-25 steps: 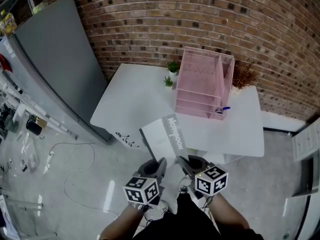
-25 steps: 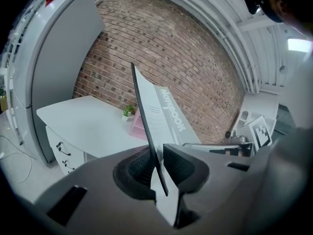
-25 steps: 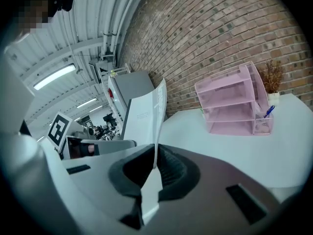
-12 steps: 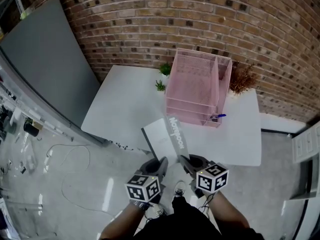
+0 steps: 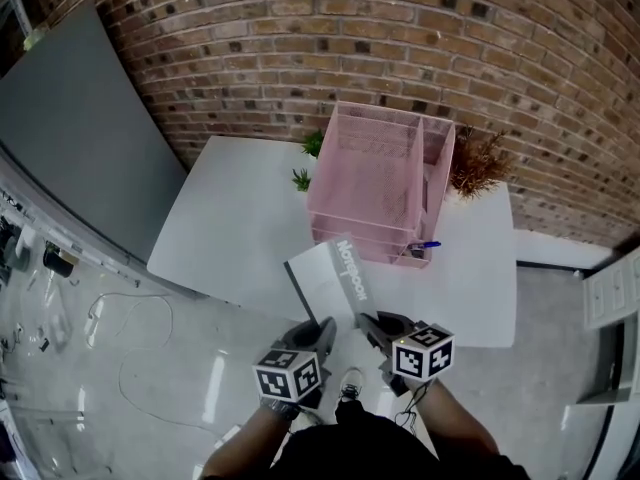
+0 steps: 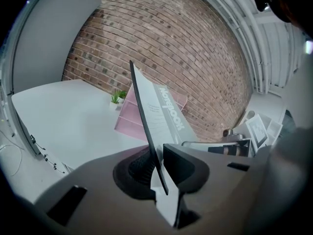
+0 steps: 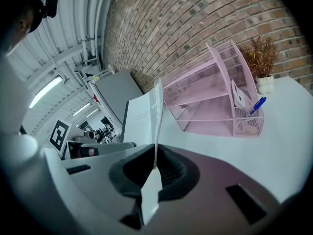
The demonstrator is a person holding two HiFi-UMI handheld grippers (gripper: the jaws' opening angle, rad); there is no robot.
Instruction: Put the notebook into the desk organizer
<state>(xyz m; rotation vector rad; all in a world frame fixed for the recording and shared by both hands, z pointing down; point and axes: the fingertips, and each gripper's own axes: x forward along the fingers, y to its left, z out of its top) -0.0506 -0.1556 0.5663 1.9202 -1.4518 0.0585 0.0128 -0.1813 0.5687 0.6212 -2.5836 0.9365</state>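
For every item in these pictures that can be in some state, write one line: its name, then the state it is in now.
notebook: held up by both grippers, outside the organizer
left gripper: shut on the notebook's edge
right gripper: shut on the notebook's edge
desk organizer: upright on the table, shelves look empty
pen: standing in the organizer's cup
dried plant: upright beside the organizer
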